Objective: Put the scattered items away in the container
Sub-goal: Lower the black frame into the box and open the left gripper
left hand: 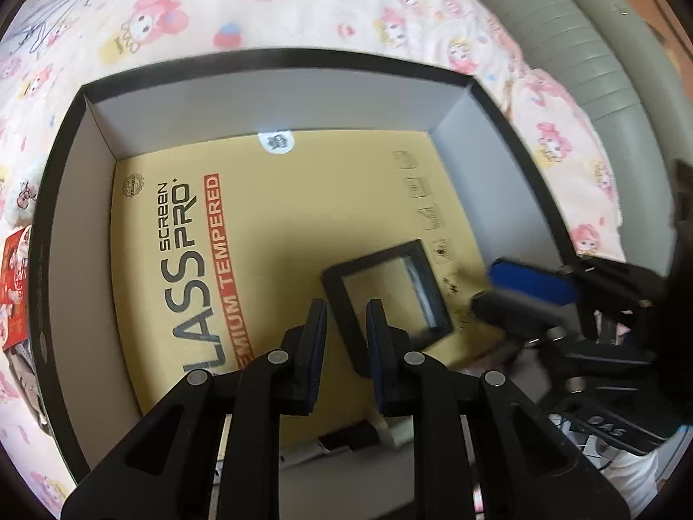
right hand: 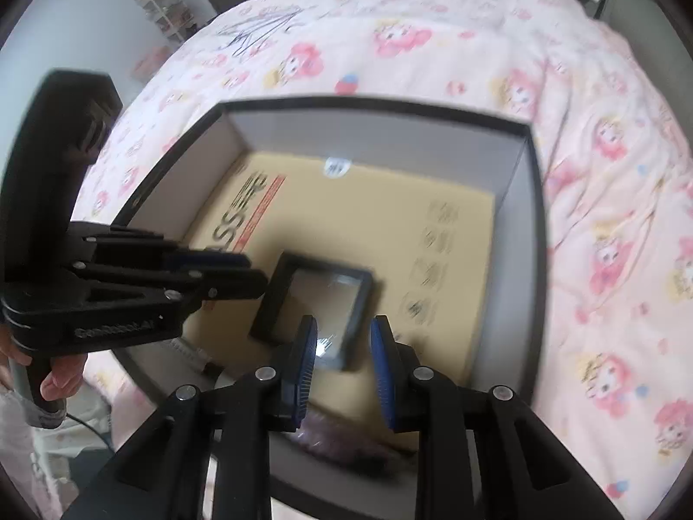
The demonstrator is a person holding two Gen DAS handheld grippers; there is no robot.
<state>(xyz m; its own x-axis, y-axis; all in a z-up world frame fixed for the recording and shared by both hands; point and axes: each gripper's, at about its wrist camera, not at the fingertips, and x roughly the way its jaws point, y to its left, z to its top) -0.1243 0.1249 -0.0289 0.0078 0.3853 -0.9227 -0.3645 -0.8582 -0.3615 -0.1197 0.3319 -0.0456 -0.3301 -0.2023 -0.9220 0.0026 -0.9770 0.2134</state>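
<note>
Fingers of both tools hang over the black-rimmed box (left hand: 60,199) that sits on the cartoon-print bedspread (left hand: 303,4), and neither pair has hold of anything. The left gripper (left hand: 346,346) shows a moderate gap between its pads, nothing in it; the right gripper (right hand: 343,372) is parted somewhat wider, also bare.

Inside the box a yellow screen-protector package (left hand: 268,216) covers most of the floor. On top of it lies a small black-framed tray (left hand: 385,294), the likely thing in hand. From the left fingers it lies just ahead and a little to the right of the gap, its near corner almost between the pads. From the right fingers it lies straight ahead and slightly left, its near edge just past the tips. Its long axis runs roughly along the reach of either tool, tilted a little in the left view, so a pinch across the short width looks the natural grip.

Both tools are close; the left seems marginally nearer. A red packet (left hand: 15,286) lies outside the box, far left of the left fingers, seemingly not yet tidied.
</note>
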